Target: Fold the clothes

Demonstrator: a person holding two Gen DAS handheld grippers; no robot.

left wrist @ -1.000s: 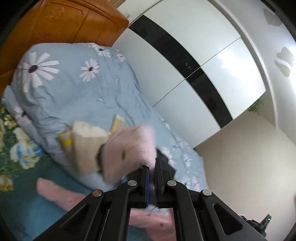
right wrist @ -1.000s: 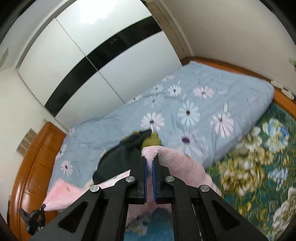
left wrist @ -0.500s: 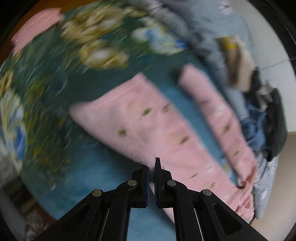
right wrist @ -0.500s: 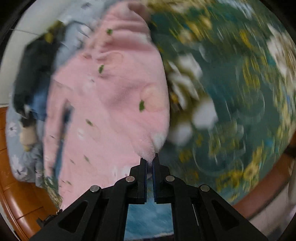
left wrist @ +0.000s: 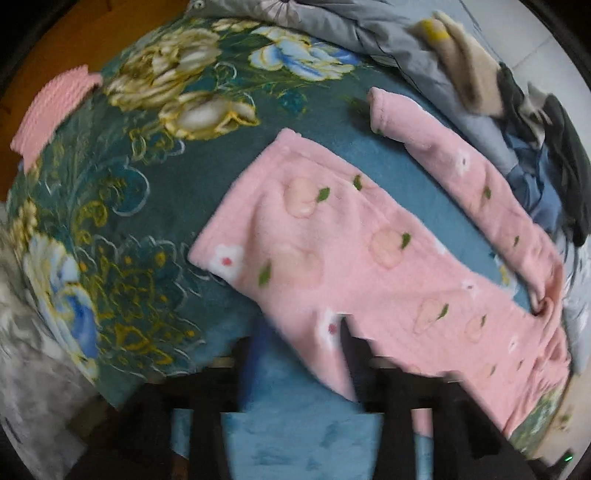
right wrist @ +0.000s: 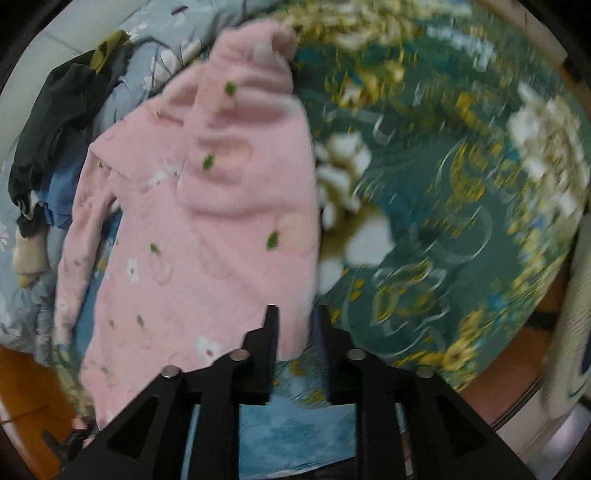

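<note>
Pink fleece pyjama trousers (left wrist: pixel 332 251) with a peach and flower print lie spread on the teal floral bedspread (left wrist: pixel 129 192), one leg (left wrist: pixel 465 184) stretched along the far side. My left gripper (left wrist: pixel 295 343) is open, its fingers apart over the garment's near edge. In the right wrist view the same trousers (right wrist: pixel 207 229) lie to the left, and my right gripper (right wrist: pixel 295 328) is open with the pink hem lying between its fingers.
A heap of other clothes, beige, black and blue (left wrist: pixel 524 122), sits on the light blue daisy quilt (left wrist: pixel 369 29) beyond the trousers. A pink knitted item (left wrist: pixel 51 110) lies at the bed's left edge. The wooden bed frame (right wrist: pixel 517 362) borders the right side.
Both grippers swung down from holding the trousers up in the air, laid them flat on the bed, and their jaws have opened, letting go of the pink fabric.
</note>
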